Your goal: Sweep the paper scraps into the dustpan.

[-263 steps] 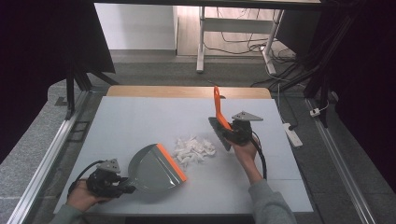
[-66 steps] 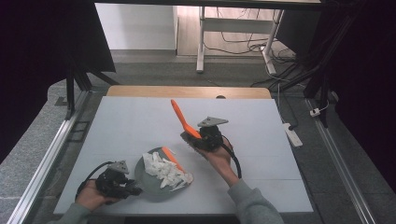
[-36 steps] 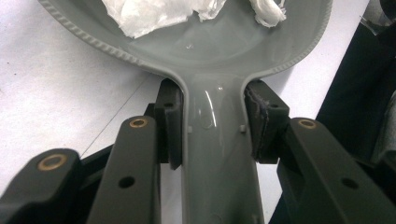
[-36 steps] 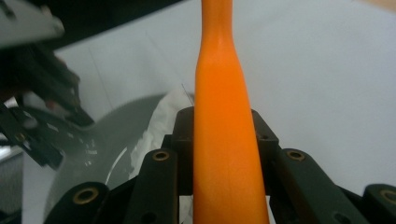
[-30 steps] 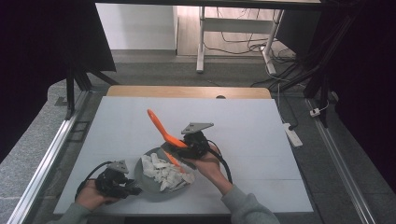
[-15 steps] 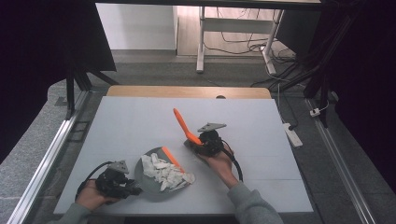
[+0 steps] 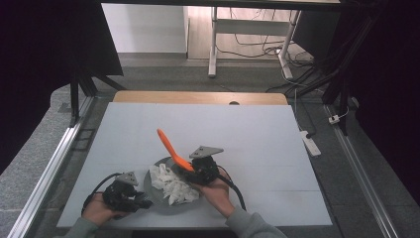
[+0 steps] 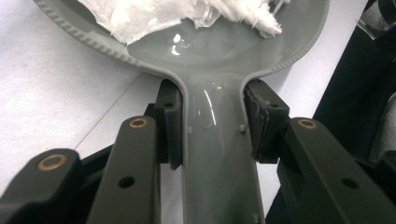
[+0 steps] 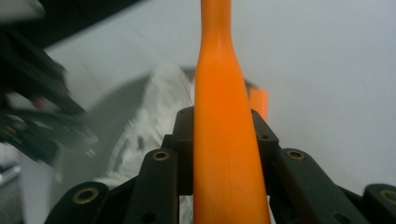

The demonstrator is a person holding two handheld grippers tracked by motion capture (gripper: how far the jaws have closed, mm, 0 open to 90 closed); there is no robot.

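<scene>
On the white table (image 7: pixel 257 134), near its front edge, a grey dustpan (image 7: pixel 163 196) lies flat with a heap of white paper scraps (image 7: pixel 173 183) in its bowl. The left gripper (image 7: pixel 130 195) sits just left of the pan, close to the table's front edge, and its jaws are clamped on the dustpan's handle (image 8: pixel 215 154) — in the left gripper view the two black pads press against either side of the grey stem, right where it widens into the bowl, with the scraps (image 8: pixel 187 14) lying at the far end of the bowl.

The right gripper (image 7: pixel 200 166) is at the pan's right rim, its jaws closed on the orange brush handle (image 7: pixel 171 148), which slants up and to the left over the pan. In the right gripper view the orange handle (image 9: pixel 224 140) runs straight up between the pads and covers the middle of the picture; beside it the white scraps (image 9: pixel 149 116) and the dark curve of the pan are blurred, and a short orange strip (image 9: pixel 258 103) peeks out to the right of the handle.

The rest of the table is bare. Beyond its far wooden edge (image 7: pixel 198 97) stand the legs of a white desk (image 7: pixel 214 39) with loose cables (image 7: pixel 257 37) on the floor — a white power strip (image 7: pixel 311 144) lies on the floor just off the table's right side. Metal rails (image 7: pixel 54 163) run along both sides.
</scene>
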